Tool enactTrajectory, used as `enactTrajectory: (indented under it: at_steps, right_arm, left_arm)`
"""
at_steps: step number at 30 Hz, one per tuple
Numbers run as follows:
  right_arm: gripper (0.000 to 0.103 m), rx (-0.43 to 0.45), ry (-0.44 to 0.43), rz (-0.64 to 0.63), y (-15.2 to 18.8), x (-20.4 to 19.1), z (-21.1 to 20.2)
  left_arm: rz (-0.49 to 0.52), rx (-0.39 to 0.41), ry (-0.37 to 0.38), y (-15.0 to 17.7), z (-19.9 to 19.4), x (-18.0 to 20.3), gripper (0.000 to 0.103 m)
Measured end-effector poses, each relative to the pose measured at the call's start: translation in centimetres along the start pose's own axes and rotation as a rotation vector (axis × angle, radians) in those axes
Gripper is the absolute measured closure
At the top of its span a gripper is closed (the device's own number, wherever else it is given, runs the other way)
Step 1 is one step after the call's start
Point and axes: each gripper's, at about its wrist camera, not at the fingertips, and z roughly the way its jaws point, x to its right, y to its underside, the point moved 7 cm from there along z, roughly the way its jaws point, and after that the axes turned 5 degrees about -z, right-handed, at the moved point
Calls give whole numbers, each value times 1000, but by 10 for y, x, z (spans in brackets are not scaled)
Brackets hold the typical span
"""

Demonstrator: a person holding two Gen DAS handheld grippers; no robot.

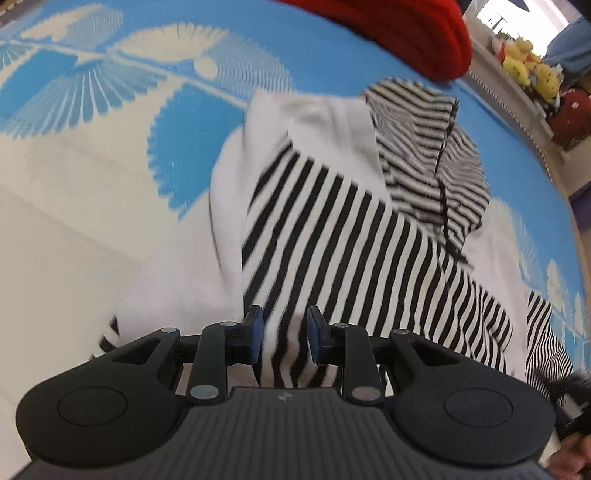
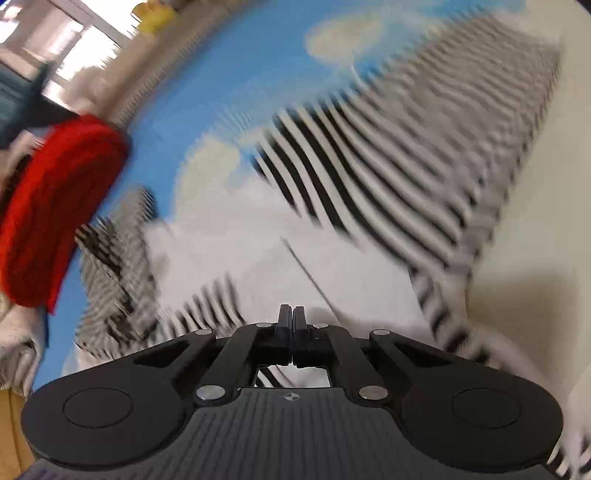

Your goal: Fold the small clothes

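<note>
A black-and-white striped hooded top [image 1: 351, 229] with white panels lies spread on a blue and white patterned mat [image 1: 110, 122]. My left gripper [image 1: 284, 338] is open, its blue-padded fingers straddling a raised bit of striped cloth at the garment's near edge. My right gripper [image 2: 291, 321] has its jaws pressed together over the same top [image 2: 369, 177], which is blurred in that view; whether cloth is pinched between them does not show.
A folded red garment [image 1: 413, 33] lies at the far edge of the mat, also in the right wrist view [image 2: 55, 206]. Yellow plush toys [image 1: 528, 66] sit on a shelf beyond the mat's right edge.
</note>
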Motion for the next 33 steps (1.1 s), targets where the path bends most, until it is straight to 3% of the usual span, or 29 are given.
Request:
enactTrajectory:
  at_steps: [3,6,8,9,11,14,18,20,23,25,33]
  right_arm:
    - [103,87,-21,-74,-18,-14,-16]
    - [100,53,15,-103,-16,-9,-10]
    - [98,7,-5,-121,-8,-14,0]
    - [95,-29,-20,-142,-2,-16,6]
    - [63,-152,-1,-211,14,-21,20]
    - [59,-276,107,-253,34,-9,35]
    - [58,-198,65,-235,20,-20,22]
    - [51,-189,48,-264,17,-25,21]
    - [49,-255,117,-208,18,-6,28]
    - [49,-233,139,-190,11,0,23]
    - [44,-49,40,-401,-30,-25,-24]
  left_arm:
    - [37,16,-8,1,-3,9,76]
    - [61,48,14,-2,-12,20,76]
    - [61,51,14,-1,-13,22,76]
    - [63,46,7,-1,-11,22,76]
    - [68,32,-3,1,-8,24,76]
    - [74,13,6,5,-6,24,76]
    - [87,15,17,5,-8,27,76]
    - [91,14,21,6,-8,29,76]
    - [115,20,3,7,-8,32,76]
    - [158,42,-20,7,-10,37,75]
    - [297,139,-36,14,-24,67,64]
